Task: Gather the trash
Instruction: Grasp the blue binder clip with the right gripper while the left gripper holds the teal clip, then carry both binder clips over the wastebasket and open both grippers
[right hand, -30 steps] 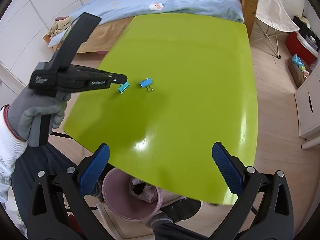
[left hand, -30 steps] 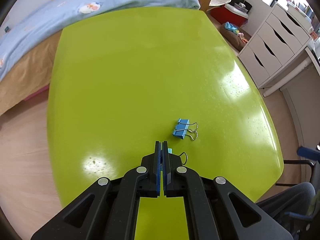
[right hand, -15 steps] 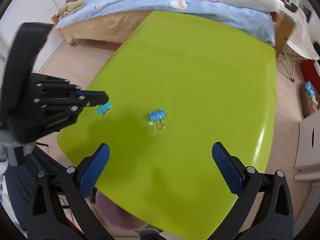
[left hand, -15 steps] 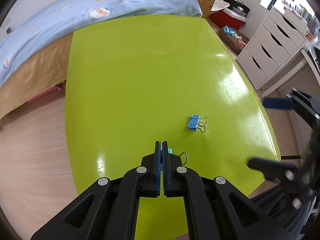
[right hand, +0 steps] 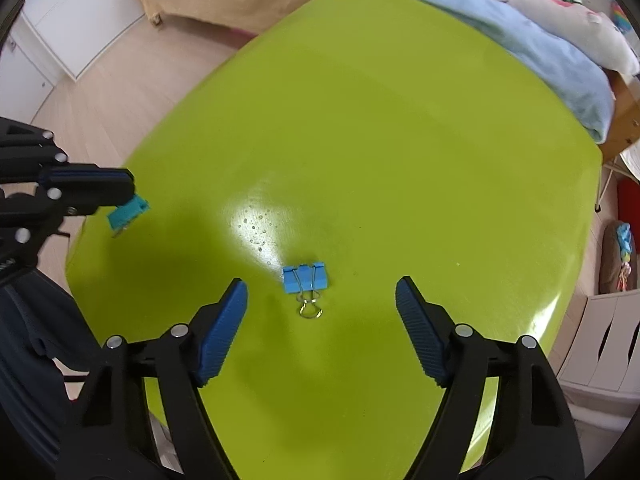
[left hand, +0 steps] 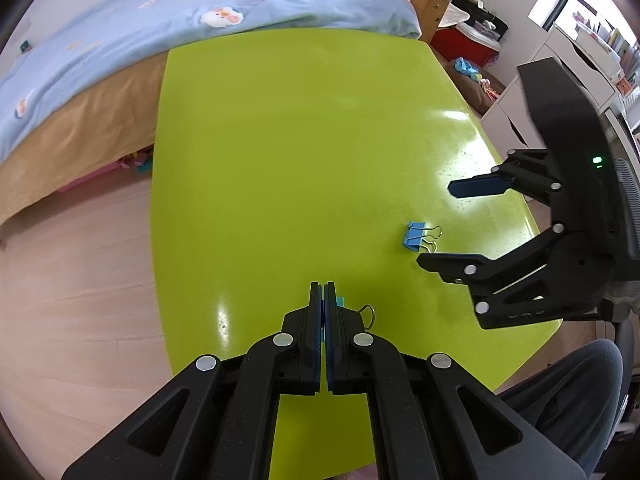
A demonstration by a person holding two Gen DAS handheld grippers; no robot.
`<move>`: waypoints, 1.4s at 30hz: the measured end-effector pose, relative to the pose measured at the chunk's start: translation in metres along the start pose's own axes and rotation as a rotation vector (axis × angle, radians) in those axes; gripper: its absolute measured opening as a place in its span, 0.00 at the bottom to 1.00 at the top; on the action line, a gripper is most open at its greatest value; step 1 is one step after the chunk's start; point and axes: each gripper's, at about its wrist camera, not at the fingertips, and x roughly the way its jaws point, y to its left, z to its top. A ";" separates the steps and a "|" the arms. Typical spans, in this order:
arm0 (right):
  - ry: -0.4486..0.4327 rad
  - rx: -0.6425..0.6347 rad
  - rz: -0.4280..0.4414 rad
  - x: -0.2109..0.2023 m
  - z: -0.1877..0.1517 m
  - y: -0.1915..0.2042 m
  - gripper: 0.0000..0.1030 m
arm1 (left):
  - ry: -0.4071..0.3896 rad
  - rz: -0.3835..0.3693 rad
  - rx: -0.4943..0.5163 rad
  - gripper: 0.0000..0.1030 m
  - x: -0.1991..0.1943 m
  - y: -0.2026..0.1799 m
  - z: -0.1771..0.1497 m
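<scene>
Binder clips, blue, two in number, on or above a lime-green table (left hand: 280, 140).

Left wrist view: my left gripper (left hand: 324, 296) has its jaws pressed together on the held clip (left hand: 340, 301); only a corner of its blue body and one wire loop show past the right finger. The gripper sits over the near edge of the table. The loose clip (left hand: 414, 236) lies flat on the tabletop ahead and to the right, wire handles pointing right. My right gripper (left hand: 452, 224) hangs around it from the right side, jaws spread wide, one blue pad beyond the clip and one black finger nearer to me, neither touching it. A bed with a blue quilt (left hand: 120, 52) stands past the far edge of the table.

Right wrist view: my right gripper (right hand: 322, 300) is wide open and holds nothing. The loose clip (right hand: 305, 278) lies between the fingertips, apart from both pads, handles pointing toward me. My left gripper (right hand: 130, 190) comes in from the left edge, closed on the held clip (right hand: 127, 214), which hangs over the table's left rim, clear of the surface. White drawers (right hand: 600, 340) stand at the right.
</scene>
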 end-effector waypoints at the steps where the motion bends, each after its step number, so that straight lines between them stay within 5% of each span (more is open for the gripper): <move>1: 0.006 -0.005 -0.001 0.003 0.001 0.000 0.66 | 0.000 -0.001 -0.002 0.01 0.000 0.001 0.000; 11: 0.029 -0.028 0.005 0.016 0.009 0.002 0.25 | 0.002 -0.012 -0.010 0.01 0.002 0.007 -0.002; 24: -0.058 0.064 0.023 -0.029 -0.014 0.003 0.24 | -0.025 -0.022 0.032 0.01 -0.009 -0.008 -0.011; 42: -0.275 0.139 0.000 -0.136 -0.127 0.078 0.24 | -0.177 -0.078 0.175 0.01 -0.084 -0.070 -0.087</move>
